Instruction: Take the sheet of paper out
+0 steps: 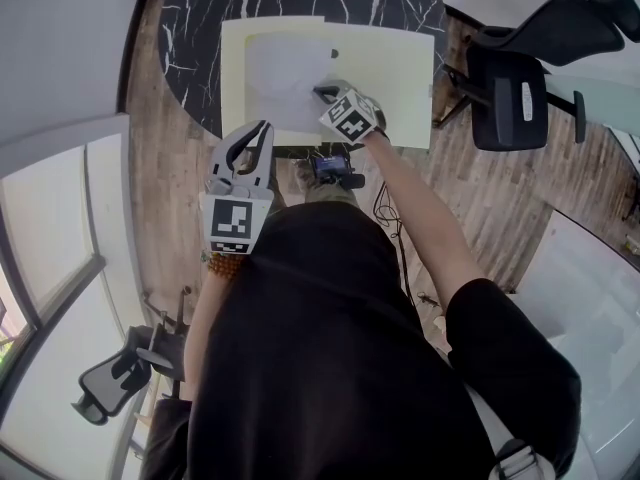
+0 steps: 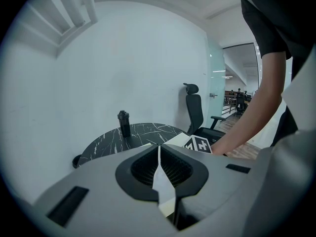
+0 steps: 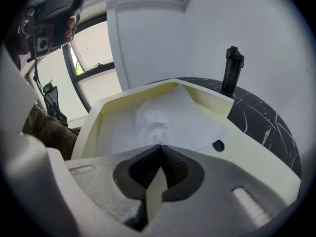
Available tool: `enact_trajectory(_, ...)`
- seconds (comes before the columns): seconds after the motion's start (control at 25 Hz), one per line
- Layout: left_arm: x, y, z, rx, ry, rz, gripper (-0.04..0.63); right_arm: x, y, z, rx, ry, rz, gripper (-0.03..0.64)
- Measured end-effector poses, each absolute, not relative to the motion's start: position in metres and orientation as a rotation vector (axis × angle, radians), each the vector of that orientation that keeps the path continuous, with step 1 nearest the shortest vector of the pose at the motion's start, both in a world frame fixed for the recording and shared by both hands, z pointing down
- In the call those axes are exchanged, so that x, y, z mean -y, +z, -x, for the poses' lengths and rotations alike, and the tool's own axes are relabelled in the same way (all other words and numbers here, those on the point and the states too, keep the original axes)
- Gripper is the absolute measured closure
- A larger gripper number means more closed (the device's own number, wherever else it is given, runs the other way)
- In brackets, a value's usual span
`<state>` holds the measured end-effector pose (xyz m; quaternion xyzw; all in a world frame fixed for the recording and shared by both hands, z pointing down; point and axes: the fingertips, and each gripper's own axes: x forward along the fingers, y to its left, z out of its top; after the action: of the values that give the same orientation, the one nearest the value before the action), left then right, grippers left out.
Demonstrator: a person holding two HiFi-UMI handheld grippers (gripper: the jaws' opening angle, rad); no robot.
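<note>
A pale yellow folder [image 1: 395, 78] lies flat on the round black marble table [image 1: 200, 28]. A white sheet of paper [image 1: 285, 73] lies partly inside it. My right gripper [image 1: 322, 92] reaches over the folder's near part and is shut on the sheet's near edge. In the right gripper view the sheet [image 3: 168, 115] bunches up in wrinkles right at the closed tips of my right gripper [image 3: 159, 146], with the folder [image 3: 247, 152] spread around it. My left gripper [image 1: 262, 128] hangs at the table's near edge, off the folder, shut with nothing in it [image 2: 159, 147].
A dark bottle [image 3: 232, 68] stands on the table beyond the folder. One black office chair [image 1: 510, 93] stands right of the table, another [image 1: 115, 383] behind me at the left. A window wall [image 1: 50, 218] runs along the left.
</note>
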<state>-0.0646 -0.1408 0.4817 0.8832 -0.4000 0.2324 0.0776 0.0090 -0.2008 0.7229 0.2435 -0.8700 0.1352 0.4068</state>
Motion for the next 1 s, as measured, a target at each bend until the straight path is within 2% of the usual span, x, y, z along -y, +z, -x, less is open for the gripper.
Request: enact_trajectory(1.0,0.147,0.481,0.056,1.157,0.702,-2.669,0.572,0.204,0.717,-0.037,2.185,0.378,-0.697,0.62)
